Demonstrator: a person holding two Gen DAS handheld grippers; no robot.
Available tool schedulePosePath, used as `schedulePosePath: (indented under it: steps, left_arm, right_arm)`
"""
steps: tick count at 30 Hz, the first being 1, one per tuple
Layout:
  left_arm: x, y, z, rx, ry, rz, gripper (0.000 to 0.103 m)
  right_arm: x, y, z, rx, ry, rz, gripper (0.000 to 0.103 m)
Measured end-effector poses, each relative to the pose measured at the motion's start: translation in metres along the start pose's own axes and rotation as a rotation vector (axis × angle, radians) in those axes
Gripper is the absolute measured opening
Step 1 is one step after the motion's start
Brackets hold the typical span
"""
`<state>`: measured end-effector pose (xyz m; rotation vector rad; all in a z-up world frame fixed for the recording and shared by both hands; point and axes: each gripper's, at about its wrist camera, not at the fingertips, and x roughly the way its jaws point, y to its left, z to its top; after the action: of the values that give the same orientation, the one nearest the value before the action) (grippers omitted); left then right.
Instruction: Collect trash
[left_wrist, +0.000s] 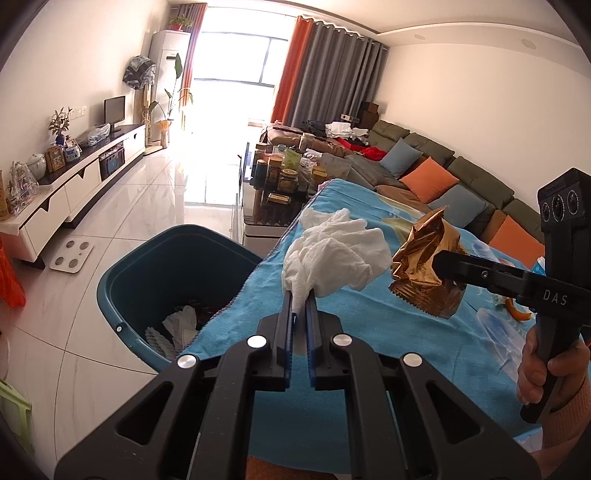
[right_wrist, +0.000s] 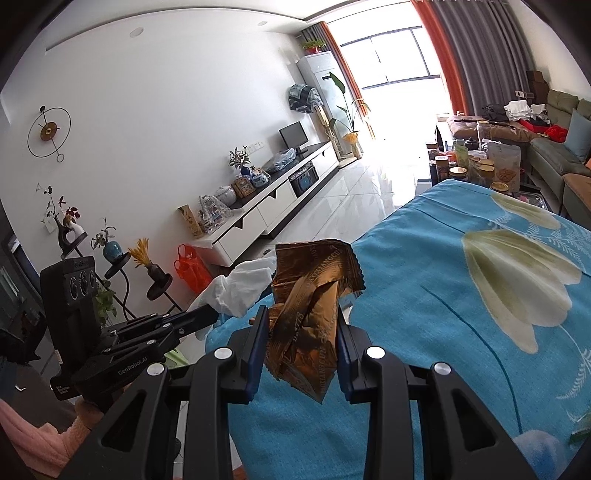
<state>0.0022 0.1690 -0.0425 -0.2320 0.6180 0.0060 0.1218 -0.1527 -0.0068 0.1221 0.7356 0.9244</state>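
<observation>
Your left gripper (left_wrist: 301, 301) is clamped on a crumpled white tissue (left_wrist: 338, 254). Its two fingers stand nearly together, with only a thin pinch of the paper between the pads, and the bulk of the tissue billows out beyond the fingertips, up and to the right in the left wrist view. The tissue hangs above the near edge of the worktop, which is covered by a blue flowered cloth (left_wrist: 369, 332).

Your right gripper (right_wrist: 303, 325) is clamped on a crumpled gold foil wrapper (right_wrist: 314, 295). Its fingers stand partly apart, and the wrapper fills the gap between the blue pads, with its serrated top edge rising past the fingertips and a lower corner hanging down toward the gripper body. In the left wrist view that wrapper (left_wrist: 424, 273) sits just to the right of the tissue, close beside it; whether the two touch you cannot tell from here. Your right hand (left_wrist: 543, 373) grips the handle at the right edge of that view.

A teal waste bin (left_wrist: 155, 269) stands on the tiled floor (left_wrist: 110, 192) against the left edge of the worktop, below and to the left of the tissue. White paper (left_wrist: 181, 325) already lies inside it.
</observation>
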Motion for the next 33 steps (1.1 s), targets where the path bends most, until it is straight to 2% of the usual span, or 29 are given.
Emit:
schedulePosePath:
  steps: [15, 33]
  left_arm:
    - [0.0, 0.021, 0.003, -0.042, -0.004, 0.039, 0.006]
    - [0.009, 0.056, 0.003, -0.099, 0.015, 0.131, 0.006]
  right_arm:
    - [0.026, 0.012, 0.012, -0.023, 0.036, 0.037, 0.031]
    - [0.062, 0.027, 0.027, -0.059, 0.08, 0.056, 0.031]
